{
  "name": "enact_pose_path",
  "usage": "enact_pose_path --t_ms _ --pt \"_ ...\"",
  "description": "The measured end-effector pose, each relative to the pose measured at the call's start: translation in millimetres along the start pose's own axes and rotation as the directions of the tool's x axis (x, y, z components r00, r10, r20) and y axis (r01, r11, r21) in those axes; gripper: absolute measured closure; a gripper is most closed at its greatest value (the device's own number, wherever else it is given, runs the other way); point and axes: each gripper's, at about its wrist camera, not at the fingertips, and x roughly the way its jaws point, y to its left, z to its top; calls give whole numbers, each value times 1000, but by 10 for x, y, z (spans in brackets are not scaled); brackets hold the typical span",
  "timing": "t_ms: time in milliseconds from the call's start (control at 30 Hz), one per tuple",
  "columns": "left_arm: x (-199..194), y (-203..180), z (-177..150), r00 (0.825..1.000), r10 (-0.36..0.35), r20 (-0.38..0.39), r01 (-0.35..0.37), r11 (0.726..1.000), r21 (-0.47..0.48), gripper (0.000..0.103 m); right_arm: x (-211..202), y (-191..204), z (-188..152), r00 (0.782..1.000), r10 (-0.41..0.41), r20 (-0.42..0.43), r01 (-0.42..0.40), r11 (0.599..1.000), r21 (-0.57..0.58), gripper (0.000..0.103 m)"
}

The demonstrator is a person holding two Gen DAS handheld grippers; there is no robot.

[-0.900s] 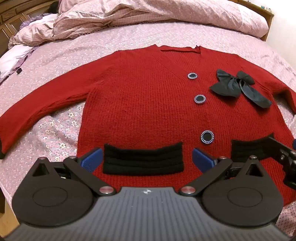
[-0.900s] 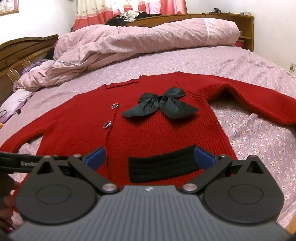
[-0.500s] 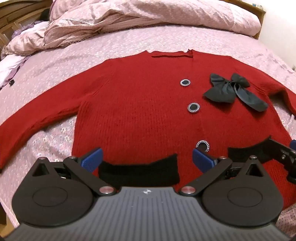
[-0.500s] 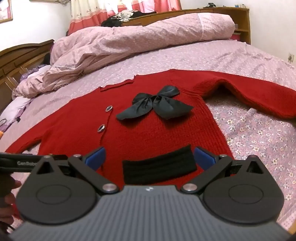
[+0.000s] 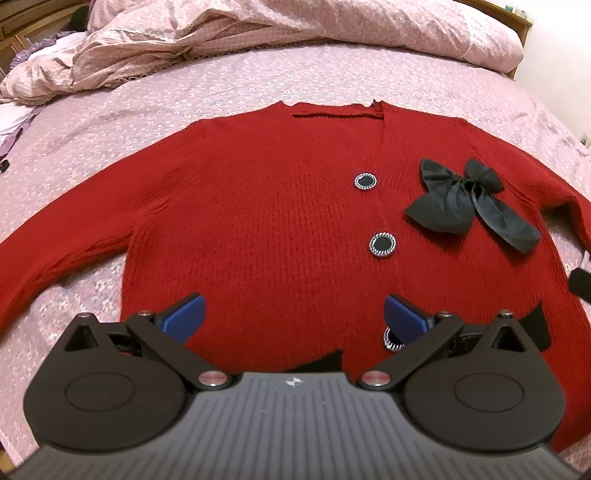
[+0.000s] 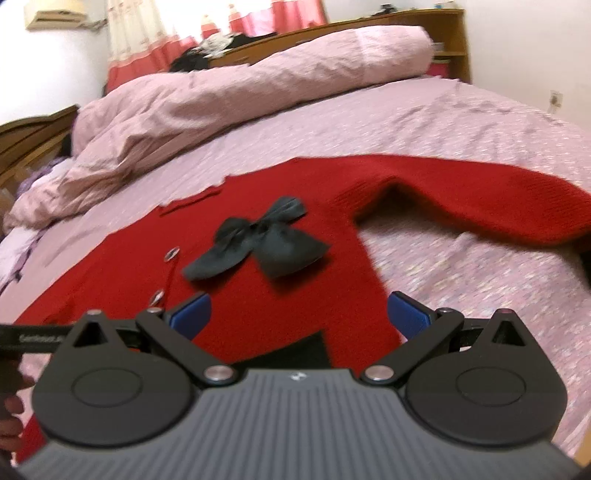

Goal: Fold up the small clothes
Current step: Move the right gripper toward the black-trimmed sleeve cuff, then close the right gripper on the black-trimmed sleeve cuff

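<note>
A small red knitted cardigan (image 5: 266, 206) lies flat, face up, on the bed, sleeves spread out. It has round black buttons (image 5: 382, 244), a black bow (image 5: 461, 199) and black pocket bands near the hem. My left gripper (image 5: 293, 317) is open and empty over its lower left front, the hem hidden under the gripper body. My right gripper (image 6: 299, 314) is open and empty over the cardigan's (image 6: 295, 295) lower right front, near the bow (image 6: 255, 240). The right sleeve (image 6: 480, 195) stretches off to the right.
The bed has a pink flowered sheet (image 5: 74, 155). A rumpled pink duvet (image 5: 258, 33) is heaped at the far side, also in the right wrist view (image 6: 240, 96). A wooden headboard (image 6: 406, 18) and curtains stand behind. The left gripper's edge shows at left (image 6: 29, 338).
Both grippers have moved forward and lower over the cardigan's hem, so the black pocket bands have slid under the gripper bodies. Both stay open. The right wrist view is now blurred.
</note>
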Motion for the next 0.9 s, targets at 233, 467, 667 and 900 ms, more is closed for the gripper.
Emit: enact_pose_path --t_ms 233,467,667,900 --pt "208 -138 184 1000 -9 -29 10 1000 12 0 95 -426 163 995 -93 19 91 992 93 0" --pt "441 -305 341 998 -5 -56 7 1000 29 0 195 -937 291 981 -194 11 185 951 248 0" --pt "655 -413 413 996 4 -90 0 999 41 0 216 -1335 377 960 -279 23 256 908 331 0" --pt "777 -442 422 996 11 -90 -8 999 34 0 365 -1661 462 947 -320 10 293 879 376 0"
